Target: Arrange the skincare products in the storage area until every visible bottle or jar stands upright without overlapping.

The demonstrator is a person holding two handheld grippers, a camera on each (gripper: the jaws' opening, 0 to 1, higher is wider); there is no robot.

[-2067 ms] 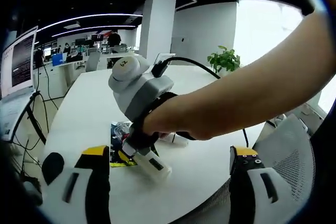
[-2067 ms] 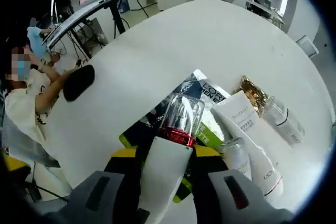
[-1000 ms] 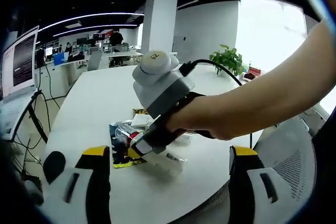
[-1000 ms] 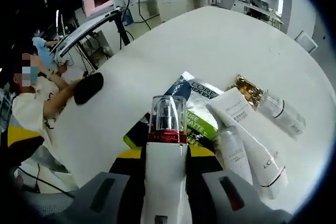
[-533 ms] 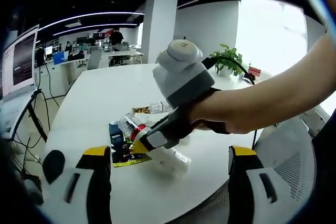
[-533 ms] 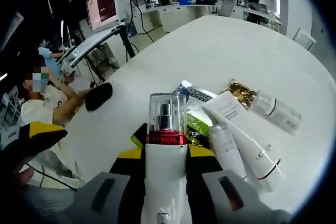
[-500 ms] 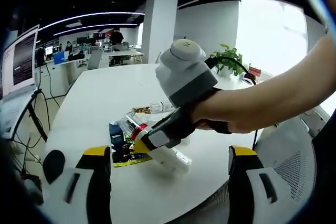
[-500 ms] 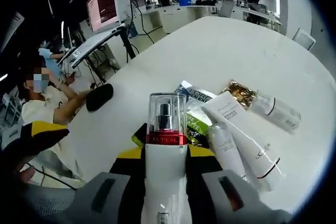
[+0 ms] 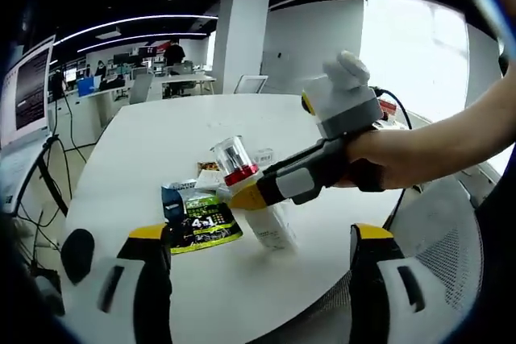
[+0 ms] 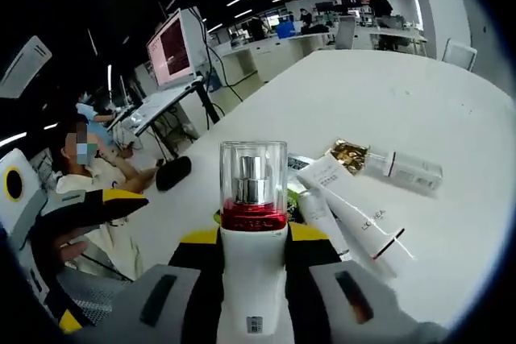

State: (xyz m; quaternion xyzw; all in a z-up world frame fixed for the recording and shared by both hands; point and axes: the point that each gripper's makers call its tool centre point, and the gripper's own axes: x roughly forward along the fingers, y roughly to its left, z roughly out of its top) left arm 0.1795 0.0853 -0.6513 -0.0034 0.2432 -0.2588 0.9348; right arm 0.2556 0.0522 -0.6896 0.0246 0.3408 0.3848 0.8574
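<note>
Gripping pump bottle (image 10: 252,223), right gripper (image 10: 252,255).

A large white bench (image 9: 153,138) with a rounded edge carries a black oval object (image 10: 173,172) lying flat near its edge. A monitor (image 10: 172,48) with a lit screen stands on a stand beside the bench, and a seated person (image 10: 90,173) is positioned below it. A white column (image 9: 239,36), a potted green plant (image 9: 381,95) and a mesh-backed chair (image 9: 451,227) are located in the open office around the bench.
</note>
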